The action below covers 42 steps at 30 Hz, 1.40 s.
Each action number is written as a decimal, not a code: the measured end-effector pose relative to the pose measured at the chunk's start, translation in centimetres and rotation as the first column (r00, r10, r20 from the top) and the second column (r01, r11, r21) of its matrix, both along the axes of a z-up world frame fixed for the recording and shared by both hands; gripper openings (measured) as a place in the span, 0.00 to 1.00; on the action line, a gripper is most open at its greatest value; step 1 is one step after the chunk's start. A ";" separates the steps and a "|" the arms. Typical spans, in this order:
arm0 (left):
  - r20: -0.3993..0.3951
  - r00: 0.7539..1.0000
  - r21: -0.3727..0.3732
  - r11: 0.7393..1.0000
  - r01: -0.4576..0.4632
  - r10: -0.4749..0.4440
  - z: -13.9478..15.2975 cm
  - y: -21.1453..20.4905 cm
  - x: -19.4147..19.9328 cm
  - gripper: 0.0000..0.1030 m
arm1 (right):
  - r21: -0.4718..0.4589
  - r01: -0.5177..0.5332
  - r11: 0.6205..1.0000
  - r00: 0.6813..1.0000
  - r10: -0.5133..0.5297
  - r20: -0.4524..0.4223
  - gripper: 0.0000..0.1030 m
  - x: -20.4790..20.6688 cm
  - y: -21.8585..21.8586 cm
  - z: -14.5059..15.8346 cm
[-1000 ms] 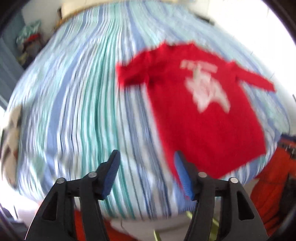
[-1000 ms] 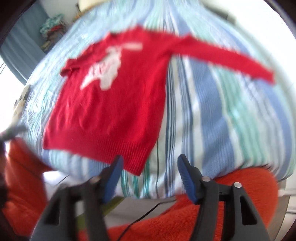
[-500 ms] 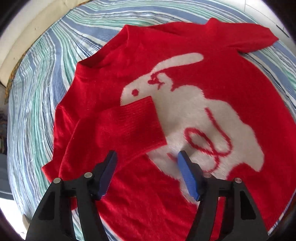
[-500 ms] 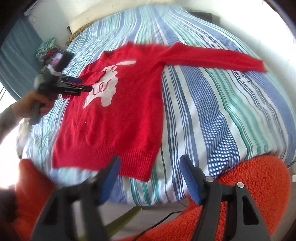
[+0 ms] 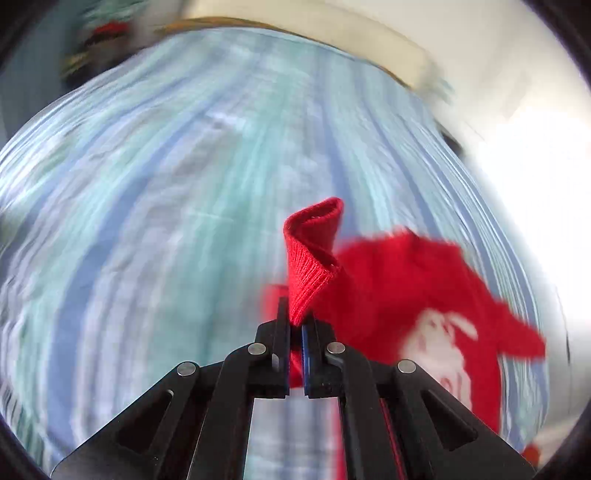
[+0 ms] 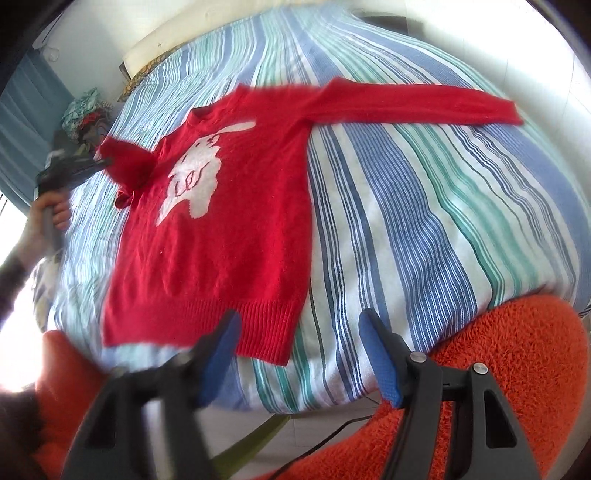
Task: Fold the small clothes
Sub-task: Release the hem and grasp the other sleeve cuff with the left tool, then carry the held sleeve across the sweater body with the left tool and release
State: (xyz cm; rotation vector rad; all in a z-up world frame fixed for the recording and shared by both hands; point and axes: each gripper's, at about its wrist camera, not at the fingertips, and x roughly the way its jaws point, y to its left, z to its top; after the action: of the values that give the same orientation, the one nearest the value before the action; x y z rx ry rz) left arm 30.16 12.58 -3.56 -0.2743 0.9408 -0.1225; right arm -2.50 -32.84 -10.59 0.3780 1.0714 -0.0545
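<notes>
A small red sweater (image 6: 229,236) with a white rabbit print lies face up on a striped bed (image 6: 424,221). Its right sleeve (image 6: 417,101) is stretched out flat. My left gripper (image 5: 294,325) is shut on the ribbed cuff (image 5: 314,254) of the left sleeve and holds it lifted off the bed; it also shows in the right wrist view (image 6: 99,162), at the sweater's left. The sweater's body (image 5: 424,295) lies beyond. My right gripper (image 6: 299,354) is open and empty, hovering by the sweater's bottom right hem.
The bed's near edge runs under my right gripper. An orange fluffy cushion (image 6: 517,369) sits at the bottom right. A pile of clothes (image 6: 85,114) lies at the far left by a blue curtain. A cream headboard (image 5: 332,33) is at the far end.
My left gripper has shut on the left sleeve cuff, which lay folded over the chest, and pulled it up and out to the left. My right gripper stays open near the hem.
</notes>
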 end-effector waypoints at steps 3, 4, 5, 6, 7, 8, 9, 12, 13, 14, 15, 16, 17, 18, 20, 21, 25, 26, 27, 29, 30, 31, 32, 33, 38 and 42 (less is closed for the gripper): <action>-0.033 0.985 0.056 0.984 -0.170 0.172 -1.0 7.2 -1.6 0.03 | 0.000 -0.003 1.000 1.000 0.003 -0.006 0.64 0.3 0.2 -0.2; -0.050 0.975 0.064 0.975 -0.214 0.217 -1.7 9.1 -2.1 0.03 | 0.001 -0.008 1.000 1.000 0.008 -0.013 0.64 0.4 0.3 -0.3; -0.067 0.964 0.072 0.965 -0.253 0.257 -2.5 10.5 -2.6 0.03 | 0.002 -0.013 1.000 1.000 0.013 -0.023 0.64 0.6 0.4 -0.5; -0.077 0.953 0.083 0.954 -0.288 0.295 -3.3 11.5 -3.1 0.02 | 0.002 -0.017 1.000 0.999 0.017 -0.029 0.64 0.7 0.5 -0.6; -0.081 0.941 0.095 0.943 -0.320 0.327 -3.9 12.2 -3.6 0.02 | -0.002 -0.022 1.000 0.999 0.022 -0.034 0.64 0.8 0.7 -0.7; -0.083 0.931 0.107 0.932 -0.346 0.355 -4.6 12.8 -4.1 0.02 | -0.008 -0.029 1.000 0.999 0.029 -0.040 0.64 0.9 1.0 -0.8; -0.085 0.921 0.114 0.922 -0.371 0.381 -5.2 13.2 -4.3 0.02 | -0.014 -0.034 0.999 0.998 0.034 -0.043 0.64 0.9 1.2 -0.8; -0.112 0.894 0.084 0.901 -0.426 0.433 -6.7 15.0 -5.3 0.02 | -0.042 -0.044 0.998 0.998 0.042 -0.047 0.64 0.9 1.8 -0.8; -0.115 0.891 0.079 0.898 -0.433 0.440 -6.9 15.2 -6.0 0.02 | -0.048 -0.046 0.998 0.998 0.043 -0.047 0.64 0.8 2.0 -0.8; -0.116 0.890 0.084 0.897 -0.433 0.441 -7.0 15.1 -6.4 0.02 | -0.056 -0.047 0.997 0.998 0.044 -0.048 0.64 0.8 2.1 -0.8; -0.117 0.889 0.101 0.896 -0.433 0.443 -7.3 15.2 -6.6 0.02 | -0.061 -0.048 0.997 0.998 0.045 -0.050 0.64 0.8 2.1 -0.8; -0.120 0.888 0.119 0.894 -0.431 0.444 -7.5 15.0 -6.8 0.02 | -0.063 -0.048 0.997 0.998 0.045 -0.052 0.64 0.8 2.2 -0.8; -0.128 0.886 0.138 0.893 -0.429 0.446 -8.0 15.0 -6.9 0.02 | -0.064 -0.047 0.997 0.998 0.044 -0.055 0.64 0.8 2.1 -0.9; -0.139 0.882 0.157 0.889 -0.430 0.451 -8.7 15.1 -7.1 0.02 | -0.065 -0.045 0.997 0.998 0.041 -0.056 0.64 0.9 2.0 -0.9; -0.161 0.869 0.178 0.880 -0.441 0.468 -9.7 15.5 -7.3 0.02 | -0.063 -0.041 0.997 0.998 0.037 -0.057 0.64 0.9 1.9 -0.9; -0.171 0.862 0.181 0.876 -0.448 0.476 -10.2 15.6 -7.4 0.02 | -0.062 -0.040 0.997 0.998 0.037 -0.059 0.64 0.9 1.9 -1.0; -0.166 0.859 0.223 0.866 -0.447 0.485 -10.8 15.4 -7.1 0.02 | -0.067 -0.040 0.997 0.998 0.036 -0.058 0.64 0.9 1.9 -0.9; -0.162 0.860 0.241 0.865 -0.441 0.484 -10.8 15.2 -6.9 0.02 | -0.070 -0.037 0.997 0.998 0.033 -0.055 0.64 0.8 1.9 -0.9; -0.161 0.860 0.253 0.862 -0.439 0.485 -10.9 15.2 -6.9 0.02 | -0.072 -0.032 0.997 0.998 0.029 -0.052 0.64 0.7 1.8 -0.8; -0.162 0.856 0.259 0.858 -0.444 0.491 -11.2 15.3 -6.8 0.02 | -0.071 -0.022 0.997 0.999 0.018 -0.050 0.64 0.7 1.6 -0.8; -0.164 0.853 0.258 0.856 -0.447 0.495 -11.3 15.4 -6.8 0.02 | -0.070 -0.017 0.997 0.999 0.013 -0.050 0.64 0.7 1.5 -0.8; -0.164 0.851 0.257 0.855 -0.451 0.499 -11.3 15.6 -6.8 0.02 | -0.069 -0.012 0.998 0.999 0.009 -0.050 0.64 0.6 1.4 -0.8; -0.164 0.849 0.257 0.853 -0.455 0.502 -11.4 15.7 -6.7 0.02 | -0.069 -0.009 0.998 0.999 0.005 -0.051 0.64 0.6 1.4 -0.9; -0.163 0.848 0.259 0.851 -0.457 0.505 -11.5 15.8 -6.7 0.02 | -0.069 -0.008 0.998 0.999 0.005 -0.052 0.64 0.6 1.4 -0.9; -0.158 0.855 0.287 0.851 -0.440 0.495 -11.8 15.6 -6.7 0.02 | -0.076 -0.017 0.997 0.998 0.012 -0.059 0.64 0.8 1.5 -1.0; -0.160 0.853 0.294 0.849 -0.439 0.497 -12.1 15.6 -6.6 0.02 | -0.078 -0.019 0.997 0.998 0.014 -0.065 0.64 0.8 1.5 -1.1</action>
State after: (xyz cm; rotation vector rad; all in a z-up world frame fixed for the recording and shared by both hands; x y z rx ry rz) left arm 23.61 28.16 -15.66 -0.2849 1.0821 0.4920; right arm -1.67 -31.36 -11.69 0.2979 1.1319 -0.0947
